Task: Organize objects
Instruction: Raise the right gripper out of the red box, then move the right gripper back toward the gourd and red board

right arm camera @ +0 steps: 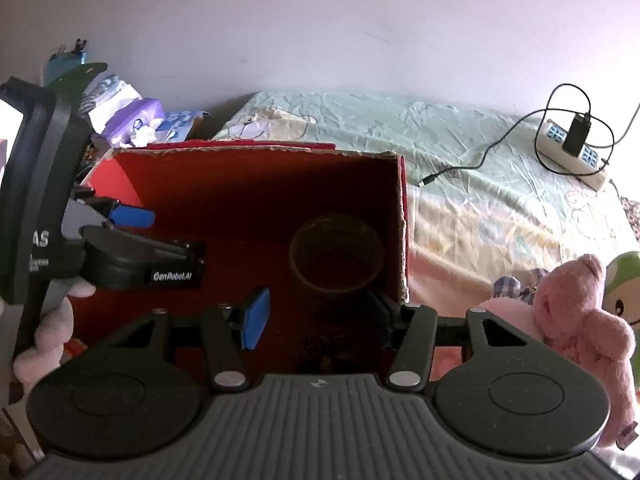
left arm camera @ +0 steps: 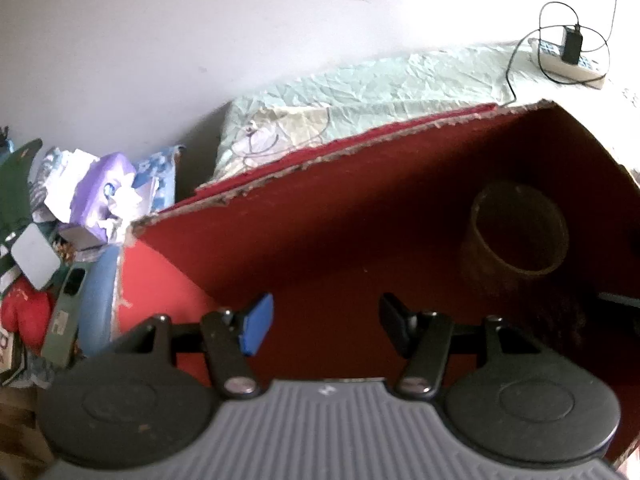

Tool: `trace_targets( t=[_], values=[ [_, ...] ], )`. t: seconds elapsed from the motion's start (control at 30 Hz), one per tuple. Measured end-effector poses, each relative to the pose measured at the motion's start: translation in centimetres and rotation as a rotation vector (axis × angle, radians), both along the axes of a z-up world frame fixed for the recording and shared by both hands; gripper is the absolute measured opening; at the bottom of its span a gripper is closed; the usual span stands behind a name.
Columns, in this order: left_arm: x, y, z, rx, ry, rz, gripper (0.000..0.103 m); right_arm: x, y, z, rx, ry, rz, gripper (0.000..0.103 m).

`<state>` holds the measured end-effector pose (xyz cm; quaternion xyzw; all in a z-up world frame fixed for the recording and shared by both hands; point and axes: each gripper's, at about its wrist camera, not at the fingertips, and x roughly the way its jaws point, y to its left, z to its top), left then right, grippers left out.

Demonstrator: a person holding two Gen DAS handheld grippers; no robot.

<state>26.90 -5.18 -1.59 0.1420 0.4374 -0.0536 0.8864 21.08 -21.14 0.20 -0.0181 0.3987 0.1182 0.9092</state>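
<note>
A red cardboard box (left arm camera: pixel 320 208) with torn rims stands open on the bed; it also shows in the right wrist view (right arm camera: pixel 240 188). A brown tape roll (left arm camera: pixel 516 232) lies inside it, also in the right wrist view (right arm camera: pixel 336 256). My left gripper (left arm camera: pixel 324 324) is open and empty over the box's inside. My right gripper (right arm camera: pixel 320 318) is open and empty above the box, near the roll. The left gripper (right arm camera: pixel 132 236) shows at the left of the right wrist view. A dark clump (right arm camera: pixel 324 350) lies on the box floor below my right gripper.
A pink plush bear (right arm camera: pixel 580 320) and a green toy (right arm camera: pixel 624 292) lie right of the box. A pile of packets and a purple toy (left arm camera: pixel 108 192) sits left of it. A power strip with charger and cable (right arm camera: pixel 572 148) lies on the green sheet (right arm camera: pixel 400 128).
</note>
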Motion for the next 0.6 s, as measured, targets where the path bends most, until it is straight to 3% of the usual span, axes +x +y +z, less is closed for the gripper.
trace_targets(
  t=[0.23, 0.33, 0.4, 0.6],
  values=[
    [-0.4, -0.2, 0.6, 0.064, -0.02, 0.08, 0.062, 0.0, -1.4, 0.3, 0.095, 0.005, 0.037, 0.056],
    [-1.5, 0.3, 2.1, 0.02, -0.037, 0.118, 0.062, 0.1, -1.7, 0.5, 0.123, 0.017, 0.05, 0.056],
    [-2.8, 0.3, 3.1, 0.032, -0.062, 0.135, 0.062, -0.2, -2.0, 0.9, 0.145, 0.03, 0.042, 0.056],
    [-8.0, 1.5, 6.9, -0.035, -0.134, 0.182, 0.062, -2.5, -4.0, 2.7, 0.315, 0.016, 0.103, 0.055]
  ],
)
